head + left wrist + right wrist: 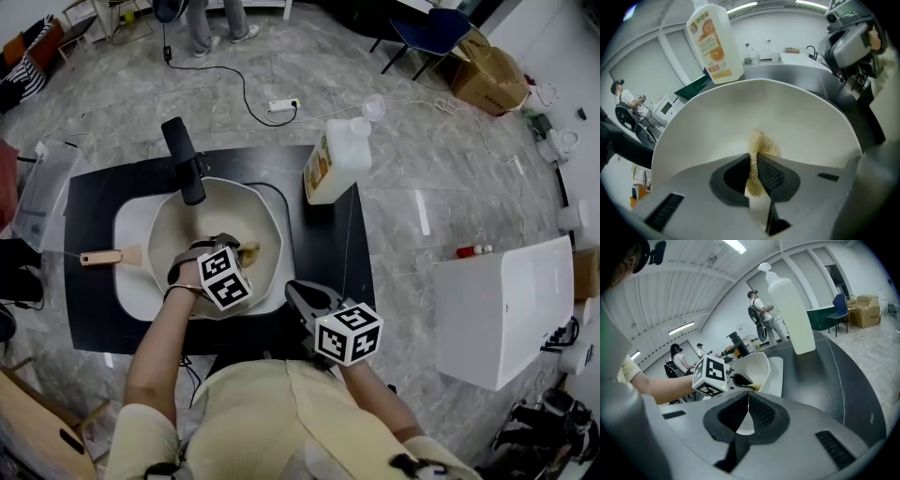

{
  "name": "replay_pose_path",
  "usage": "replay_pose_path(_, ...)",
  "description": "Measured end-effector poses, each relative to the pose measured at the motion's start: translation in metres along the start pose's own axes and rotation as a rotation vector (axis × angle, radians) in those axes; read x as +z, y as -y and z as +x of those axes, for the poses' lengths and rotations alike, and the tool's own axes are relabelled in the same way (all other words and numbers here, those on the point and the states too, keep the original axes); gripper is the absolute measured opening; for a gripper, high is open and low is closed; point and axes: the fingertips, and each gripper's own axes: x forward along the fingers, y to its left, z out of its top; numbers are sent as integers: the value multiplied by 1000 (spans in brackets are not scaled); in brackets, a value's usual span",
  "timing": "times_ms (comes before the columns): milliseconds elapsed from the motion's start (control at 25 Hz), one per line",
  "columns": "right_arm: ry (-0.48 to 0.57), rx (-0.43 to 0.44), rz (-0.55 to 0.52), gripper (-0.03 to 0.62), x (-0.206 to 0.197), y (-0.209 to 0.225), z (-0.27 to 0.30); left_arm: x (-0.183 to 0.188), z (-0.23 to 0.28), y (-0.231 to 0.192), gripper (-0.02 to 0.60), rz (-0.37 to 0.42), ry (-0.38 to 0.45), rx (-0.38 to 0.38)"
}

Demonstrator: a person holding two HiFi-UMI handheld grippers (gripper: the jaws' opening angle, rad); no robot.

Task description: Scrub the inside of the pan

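The person's bare left forearm reaches forward from the lower left and tips the left gripper (223,247) down into the cream-white round pan (217,201), whose wooden handle (105,257) sticks out to the left. Its jaws are clenched on a yellowish, coarse scrubbing sponge (757,149), which presses against the pan's inner wall low in the bowl. The right gripper (748,404) is held close to the body over the front edge of the black tabletop (101,199), just right of the pan and pointing toward it. Its jaws are pressed together with nothing between them.

The pan sits in a white rectangular sink basin (127,225) set into the tabletop, under a black faucet (185,159). A translucent white soap bottle with an orange label (336,159) stands at the table's back right corner. Around the table lies a grey marbled tile floor (412,187) with a white box-shaped cabinet (506,309) to the right, a blue chair (433,28) and a brown cardboard box (487,67) beyond.
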Motion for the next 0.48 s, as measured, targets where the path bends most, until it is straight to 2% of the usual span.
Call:
replay_pose_path(240,-12,18,-11,17,0,-4,6,-17,-4,19,40,28,-28,-81)
replay_pose_path(480,-26,35,-22,17,1,-10,10,-36,-11,28,40,55,-76,-116)
